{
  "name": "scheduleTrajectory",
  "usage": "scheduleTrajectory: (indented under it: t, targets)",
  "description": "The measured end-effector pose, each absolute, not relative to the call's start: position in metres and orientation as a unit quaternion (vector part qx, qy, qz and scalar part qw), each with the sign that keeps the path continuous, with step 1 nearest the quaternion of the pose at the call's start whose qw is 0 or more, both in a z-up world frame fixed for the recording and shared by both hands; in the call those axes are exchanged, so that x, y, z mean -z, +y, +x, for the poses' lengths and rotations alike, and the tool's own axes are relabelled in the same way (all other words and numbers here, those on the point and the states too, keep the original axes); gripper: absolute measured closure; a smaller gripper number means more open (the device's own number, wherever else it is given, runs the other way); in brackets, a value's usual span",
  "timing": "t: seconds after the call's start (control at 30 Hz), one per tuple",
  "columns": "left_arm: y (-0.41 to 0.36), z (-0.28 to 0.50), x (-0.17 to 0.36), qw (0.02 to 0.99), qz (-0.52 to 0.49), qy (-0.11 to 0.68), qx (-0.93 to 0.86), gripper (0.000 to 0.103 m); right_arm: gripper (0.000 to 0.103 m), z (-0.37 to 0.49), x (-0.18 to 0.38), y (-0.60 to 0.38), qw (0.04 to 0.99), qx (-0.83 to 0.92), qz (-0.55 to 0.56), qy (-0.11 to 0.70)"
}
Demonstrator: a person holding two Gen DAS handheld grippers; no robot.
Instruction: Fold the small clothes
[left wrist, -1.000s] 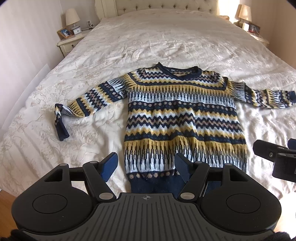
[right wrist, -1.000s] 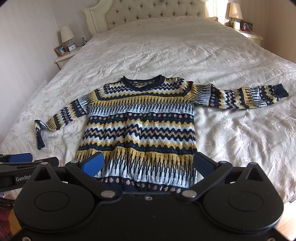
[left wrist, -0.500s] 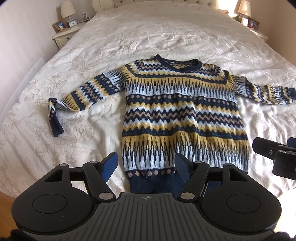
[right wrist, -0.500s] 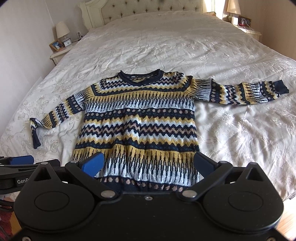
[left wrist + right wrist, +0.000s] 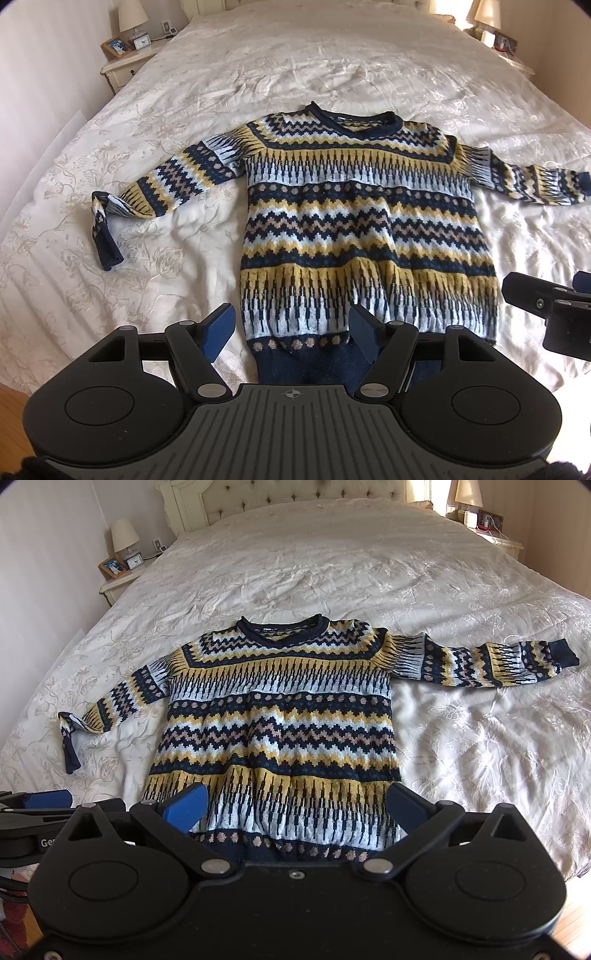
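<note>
A patterned knit sweater (image 5: pixel 362 229) in navy, yellow and pale blue lies flat, front up, on the white bedspread (image 5: pixel 295 74); it also shows in the right wrist view (image 5: pixel 280 738). Its left sleeve (image 5: pixel 159 184) stretches out with the cuff (image 5: pixel 107 251) bent down. Its right sleeve (image 5: pixel 480 661) lies straight out. My left gripper (image 5: pixel 291 326) is open and empty above the hem's left part. My right gripper (image 5: pixel 295 805) is open and empty above the hem's middle.
A nightstand (image 5: pixel 125 66) with a lamp, a photo frame and a clock stands at the bed's far left. Another nightstand (image 5: pixel 491 531) with a lamp stands at the far right. A tufted headboard (image 5: pixel 295 494) closes the far end. Wood floor (image 5: pixel 11 402) shows below the bed's near edge.
Both grippers have tipped downward and moved closer over the sweater, which now sits lower and larger in both views. The jaws stay open. The sweater has not moved.
</note>
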State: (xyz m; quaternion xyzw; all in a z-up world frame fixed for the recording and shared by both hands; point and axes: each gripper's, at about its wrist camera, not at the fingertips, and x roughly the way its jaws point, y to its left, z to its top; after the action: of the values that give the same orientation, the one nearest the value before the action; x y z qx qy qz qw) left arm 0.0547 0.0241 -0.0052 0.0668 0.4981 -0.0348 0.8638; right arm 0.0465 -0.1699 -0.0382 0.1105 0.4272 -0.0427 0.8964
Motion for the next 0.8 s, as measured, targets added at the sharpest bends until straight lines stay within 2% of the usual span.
scheduleTrajectory:
  t: [0.6, 0.8]
  targets:
    - [0.024, 0.068, 0.006, 0.864, 0.069, 0.496, 0.046, 0.036, 0.001, 0.061, 0.037, -0.161, 0.895, 0.060, 0.113, 0.428]
    - [0.033, 0.087, 0.003, 0.865, 0.074, 0.492, 0.065, 0.045, 0.001, 0.069, 0.033, -0.155, 0.898, 0.076, 0.119, 0.418]
